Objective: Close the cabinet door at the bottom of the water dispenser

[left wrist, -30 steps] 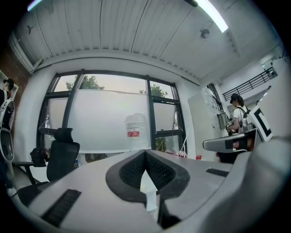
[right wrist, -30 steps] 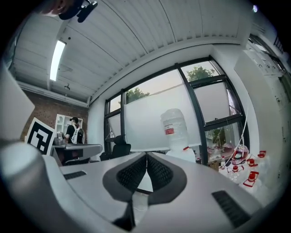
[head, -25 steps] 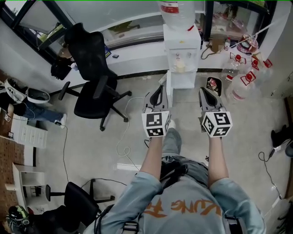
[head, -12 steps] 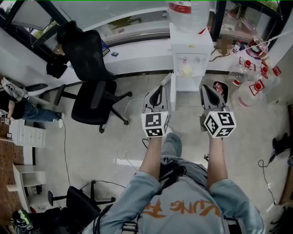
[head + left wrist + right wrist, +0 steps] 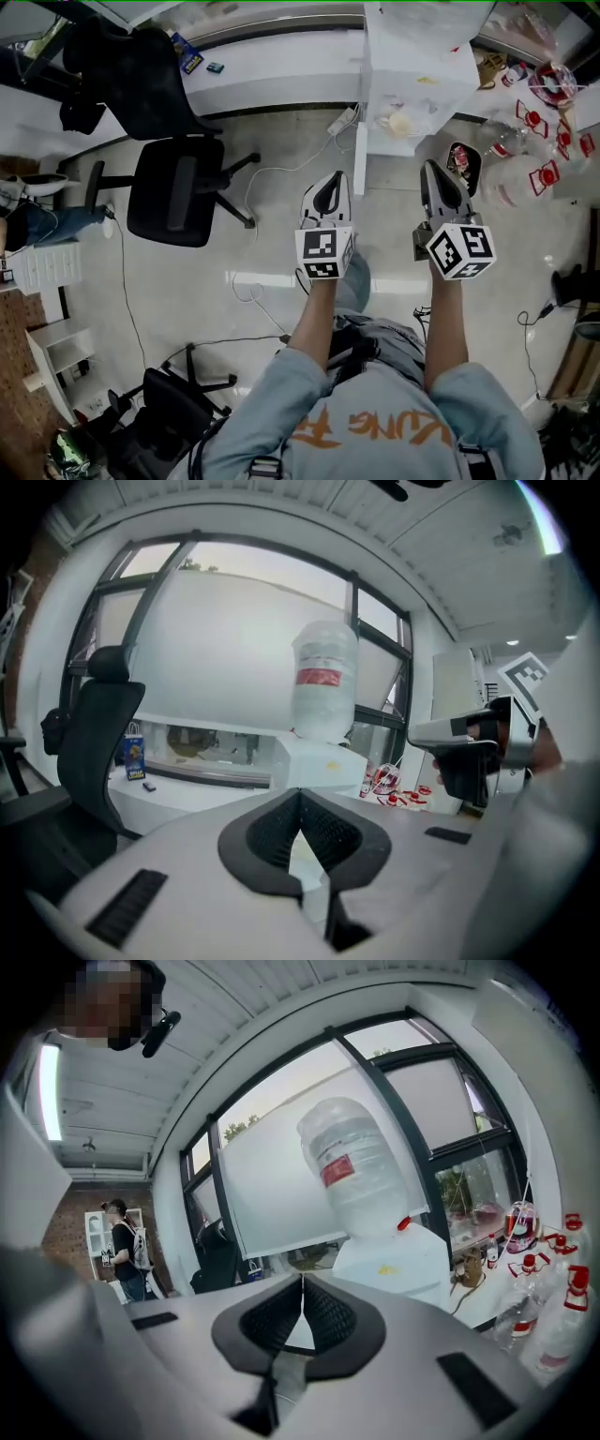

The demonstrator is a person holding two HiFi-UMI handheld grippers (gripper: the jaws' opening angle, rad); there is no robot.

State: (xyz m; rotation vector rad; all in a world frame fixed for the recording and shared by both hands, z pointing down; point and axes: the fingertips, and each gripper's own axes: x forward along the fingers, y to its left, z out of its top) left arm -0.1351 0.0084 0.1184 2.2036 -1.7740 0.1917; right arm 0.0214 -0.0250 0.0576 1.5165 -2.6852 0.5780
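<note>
The white water dispenser (image 5: 412,66) stands at the top of the head view, its upturned bottle (image 5: 323,691) showing in both gripper views. Its bottom cabinet door (image 5: 360,169) swings out toward me, seen edge-on as a thin white strip. My left gripper (image 5: 330,186) is shut and empty, just left of that door edge. Shut and empty too, my right gripper (image 5: 434,171) is held to the right of the door, in front of the dispenser's base. In the right gripper view the dispenser (image 5: 394,1260) rises beyond the closed jaws.
A black office chair (image 5: 173,192) stands on the floor to the left, with a white cable (image 5: 281,173) trailing past it. Several plastic water bottles (image 5: 534,141) and a small bin (image 5: 464,159) sit right of the dispenser. A person (image 5: 127,1246) stands far off.
Both grippers have moved forward and lower toward the dispenser, which now fills the top edge of the head view. Both stayed shut.
</note>
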